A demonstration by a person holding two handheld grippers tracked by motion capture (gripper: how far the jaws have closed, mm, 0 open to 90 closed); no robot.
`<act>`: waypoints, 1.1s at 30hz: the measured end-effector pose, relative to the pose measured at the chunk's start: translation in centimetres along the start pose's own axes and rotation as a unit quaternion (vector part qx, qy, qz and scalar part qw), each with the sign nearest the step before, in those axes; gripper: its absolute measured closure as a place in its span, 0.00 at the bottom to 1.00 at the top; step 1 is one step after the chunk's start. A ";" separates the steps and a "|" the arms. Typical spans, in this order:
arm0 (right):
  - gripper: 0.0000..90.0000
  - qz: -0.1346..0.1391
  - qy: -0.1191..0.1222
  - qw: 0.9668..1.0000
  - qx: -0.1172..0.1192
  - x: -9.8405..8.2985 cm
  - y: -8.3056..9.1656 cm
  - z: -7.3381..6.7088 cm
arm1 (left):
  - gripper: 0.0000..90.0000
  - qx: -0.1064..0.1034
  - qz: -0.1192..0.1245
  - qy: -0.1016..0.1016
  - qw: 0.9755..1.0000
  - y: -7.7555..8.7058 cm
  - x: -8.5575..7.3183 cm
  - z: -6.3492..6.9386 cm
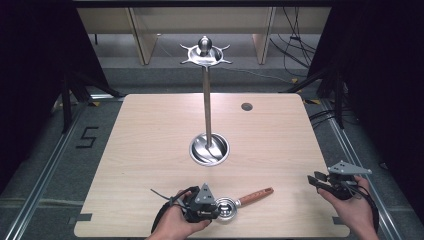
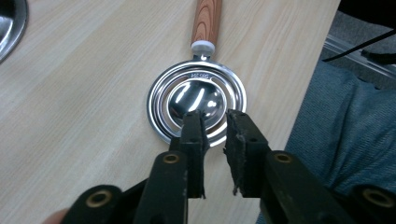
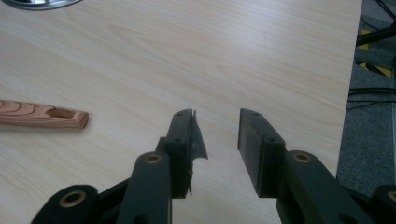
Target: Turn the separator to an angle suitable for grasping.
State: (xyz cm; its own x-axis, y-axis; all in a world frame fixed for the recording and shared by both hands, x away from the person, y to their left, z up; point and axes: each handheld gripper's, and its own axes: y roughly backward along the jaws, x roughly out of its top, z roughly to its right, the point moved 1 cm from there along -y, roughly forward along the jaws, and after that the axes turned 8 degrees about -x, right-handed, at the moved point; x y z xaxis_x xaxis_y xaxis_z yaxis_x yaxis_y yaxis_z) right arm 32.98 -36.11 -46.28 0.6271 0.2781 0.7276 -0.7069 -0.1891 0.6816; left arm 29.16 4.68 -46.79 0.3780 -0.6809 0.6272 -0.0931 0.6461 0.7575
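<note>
A steel ladle with a round stepped bowl (image 1: 228, 207) (image 2: 196, 95) and a wooden handle (image 1: 256, 194) (image 2: 207, 21) (image 3: 42, 114) lies flat near the table's front edge. My left gripper (image 1: 220, 210) (image 2: 215, 119) is open, its jaw tips straddling the near rim of the bowl with a narrow gap. My right gripper (image 1: 314, 179) (image 3: 216, 116) is open with nothing between its jaws, low over the bare wood at the front right, well to the right of the handle's end.
A tall steel rack with a pole (image 1: 206, 105), a hooked top disc (image 1: 205, 52) and a round dish base (image 1: 209, 149) (image 2: 9, 23) (image 3: 39, 3) stands mid-table. A dark grommet (image 1: 246, 106) sits at the back right. The table's right edge (image 3: 348, 93) lies close to my right gripper.
</note>
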 end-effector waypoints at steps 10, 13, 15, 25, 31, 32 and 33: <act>0.71 -0.001 -0.004 1.000 0.000 -0.1 -0.2 0.0 | 0.99 -0.047 -0.031 -0.018 0.998 -4.9 6.1 2.8; 0.71 0.014 0.012 1.000 -0.008 -0.2 -0.4 0.3 | 0.99 -0.051 -0.041 -0.010 0.998 -6.7 6.9 3.3; 0.71 0.020 0.012 1.000 -0.007 -0.3 -0.5 0.3 | 0.99 -0.045 -0.084 -0.028 0.995 -8.6 8.2 2.9; 0.70 0.009 0.006 1.000 0.002 -0.1 -0.4 -0.1 | 0.99 -0.021 -0.114 0.018 0.993 -11.4 9.9 0.9; 0.70 -0.002 0.005 1.000 0.007 -0.1 -0.3 -0.2 | 0.99 -0.012 -0.117 0.037 0.992 -11.9 10.4 -0.2; 0.70 -0.002 0.005 1.000 0.007 -0.1 -0.3 -0.2 | 0.99 -0.011 -0.116 0.037 0.992 -11.9 10.6 -0.4; 0.70 -0.001 0.008 1.000 0.007 -0.1 -0.3 -0.1 | 0.99 -0.009 -0.114 0.040 0.993 -12.0 10.7 -0.5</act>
State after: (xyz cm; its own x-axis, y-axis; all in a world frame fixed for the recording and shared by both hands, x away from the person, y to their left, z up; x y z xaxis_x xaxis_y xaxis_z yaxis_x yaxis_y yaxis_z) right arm 33.07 -35.96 -46.54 0.6228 0.2928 0.7255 -0.7015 -0.2016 0.6836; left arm 34.74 -10.15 -49.25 0.4601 -0.7810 0.4223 0.0195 0.4844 0.8746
